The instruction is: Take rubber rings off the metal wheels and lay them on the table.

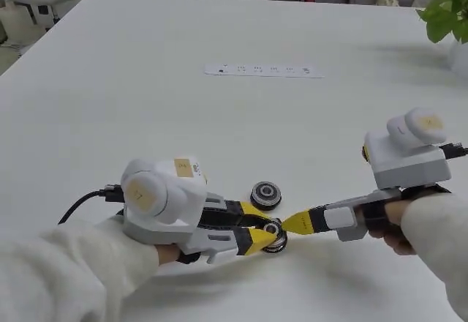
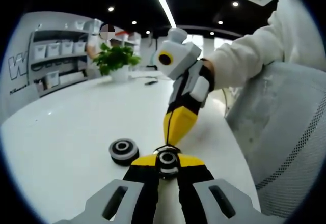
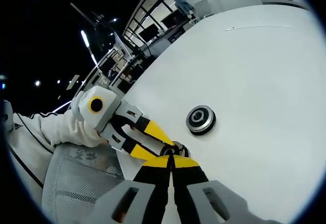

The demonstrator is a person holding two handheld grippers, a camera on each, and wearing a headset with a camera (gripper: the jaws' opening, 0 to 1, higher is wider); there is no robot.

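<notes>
My left gripper (image 1: pixel 265 236) is shut on a small metal wheel (image 1: pixel 275 235) and holds it just above the white table (image 1: pixel 146 88). In the left gripper view the wheel (image 2: pixel 167 159) sits between the yellow tips. My right gripper (image 1: pixel 287 225) comes in from the right, shut, with its tips pinching the black rubber ring (image 3: pixel 175 149) at the wheel's edge. A second wheel (image 1: pixel 265 195) with its black ring on lies flat on the table just behind; it also appears as the second wheel (image 2: pixel 124 150) and the second wheel (image 3: pixel 200 119).
A white power strip (image 1: pixel 259 69) lies mid-table farther back. A potted plant (image 1: pixel 446 4) stands at the far right corner. A black cable (image 1: pixel 84 203) trails from the left gripper. A mesh chair (image 2: pixel 285 132) is beside the table.
</notes>
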